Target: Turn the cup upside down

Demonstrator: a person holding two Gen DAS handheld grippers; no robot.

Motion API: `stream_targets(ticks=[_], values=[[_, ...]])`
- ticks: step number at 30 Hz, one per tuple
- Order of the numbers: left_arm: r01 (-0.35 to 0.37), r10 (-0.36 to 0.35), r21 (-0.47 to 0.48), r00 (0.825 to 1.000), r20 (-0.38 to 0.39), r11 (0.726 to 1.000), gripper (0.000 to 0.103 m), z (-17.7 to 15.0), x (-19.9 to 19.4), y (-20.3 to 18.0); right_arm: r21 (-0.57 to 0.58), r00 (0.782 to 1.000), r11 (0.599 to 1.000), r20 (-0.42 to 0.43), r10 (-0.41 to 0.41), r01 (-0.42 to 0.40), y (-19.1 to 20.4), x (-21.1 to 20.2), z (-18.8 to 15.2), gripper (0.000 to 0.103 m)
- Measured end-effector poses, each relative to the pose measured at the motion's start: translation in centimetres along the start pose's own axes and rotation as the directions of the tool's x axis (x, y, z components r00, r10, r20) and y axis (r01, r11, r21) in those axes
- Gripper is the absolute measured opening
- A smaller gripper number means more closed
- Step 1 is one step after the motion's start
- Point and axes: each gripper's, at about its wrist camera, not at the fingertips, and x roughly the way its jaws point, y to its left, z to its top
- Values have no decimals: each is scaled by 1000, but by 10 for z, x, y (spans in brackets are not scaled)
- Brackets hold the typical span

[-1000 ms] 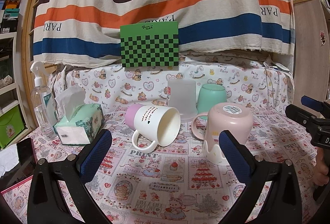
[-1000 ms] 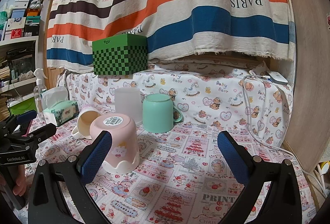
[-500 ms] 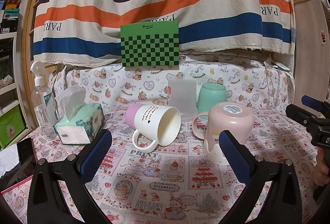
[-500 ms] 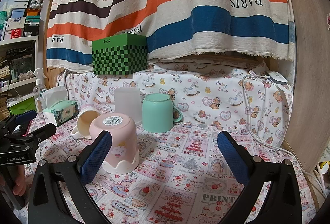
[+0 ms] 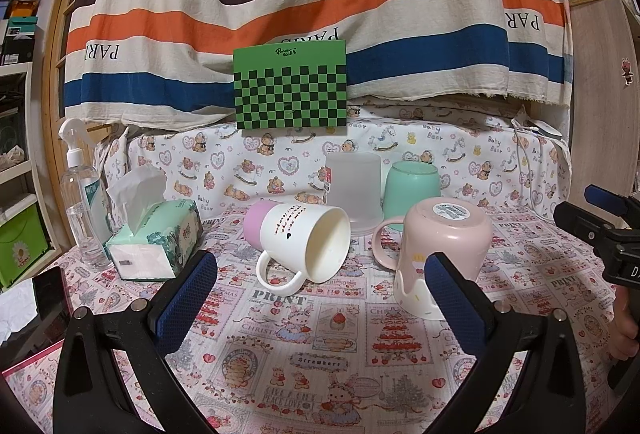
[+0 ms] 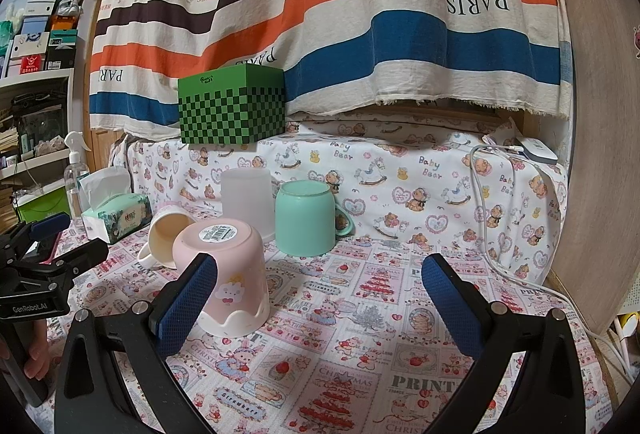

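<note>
A white mug with a pink base (image 5: 304, 242) lies on its side on the patterned tablecloth, mouth toward me, handle down; it also shows in the right wrist view (image 6: 166, 234). A pink cup (image 5: 440, 254) (image 6: 228, 270) stands upside down to its right. Behind them a frosted clear cup (image 5: 354, 190) (image 6: 246, 198) and a mint green cup (image 5: 412, 186) (image 6: 306, 218) stand upside down. My left gripper (image 5: 320, 294) is open and empty, in front of the white mug. My right gripper (image 6: 318, 298) is open and empty, right of the pink cup.
A tissue box (image 5: 154, 244) and a spray bottle (image 5: 82, 202) stand at the left. A green checkered box (image 5: 290, 86) sits on the raised ledge behind. A white cable (image 6: 492, 218) hangs at the right by a wooden panel (image 6: 600, 154).
</note>
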Motion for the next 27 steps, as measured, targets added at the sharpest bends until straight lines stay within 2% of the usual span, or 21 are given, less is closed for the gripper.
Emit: stream_targets(ticks=[27], values=[[0,0,1,1000,-8,1000,103,-1,2,1,-1,1000,1000,-1,1,-1,0,0,0,103]])
